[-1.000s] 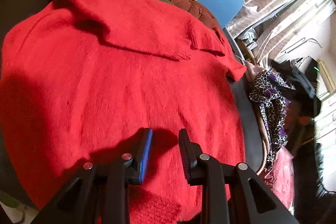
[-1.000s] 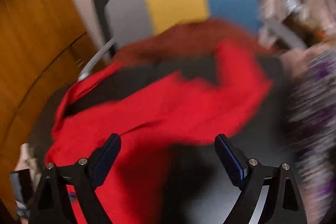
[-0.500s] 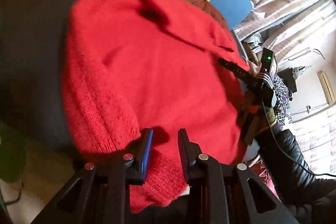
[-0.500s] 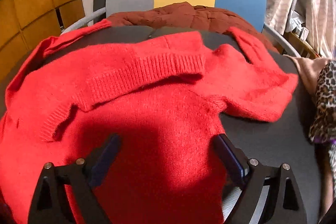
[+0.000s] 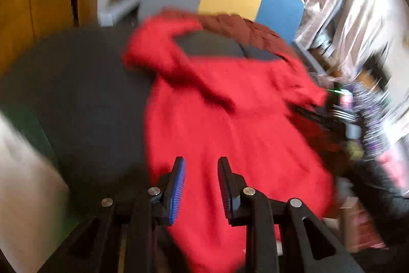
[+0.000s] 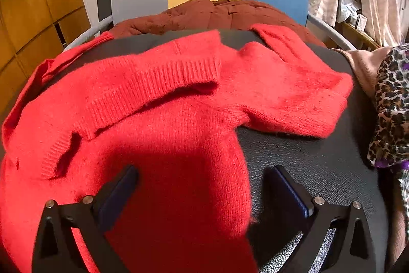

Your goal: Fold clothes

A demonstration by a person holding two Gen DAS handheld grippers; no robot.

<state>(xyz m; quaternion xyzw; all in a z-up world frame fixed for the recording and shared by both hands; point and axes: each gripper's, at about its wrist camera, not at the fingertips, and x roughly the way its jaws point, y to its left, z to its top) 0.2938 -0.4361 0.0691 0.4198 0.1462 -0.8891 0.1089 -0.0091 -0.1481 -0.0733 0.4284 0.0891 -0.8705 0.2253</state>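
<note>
1. Lying spread on the dark leather-textured counter (image 6: pixel 319 160), mid-frame, is the red knitted sweater (image 6: pixel 179 124).
2. Right gripper (image 6: pixel 202 186): jaws wide apart, just opening, straddling its lower edge.
3. Left gripper (image 5: pixel 200 183): jaws narrowly apart above red knit; whether they grip it, I cannot tell.

Light: warm, bright, falling across the sweater (image 6: pixel 281 83) from the upper right.
Shadow: dark patch on the sweater between the right gripper (image 6: pixel 204 186) fingers.
Left view: motion-smeared throughout, worst at the right edge.
Right view: sharp.
Edges: fisheye bend, black corners.
</note>
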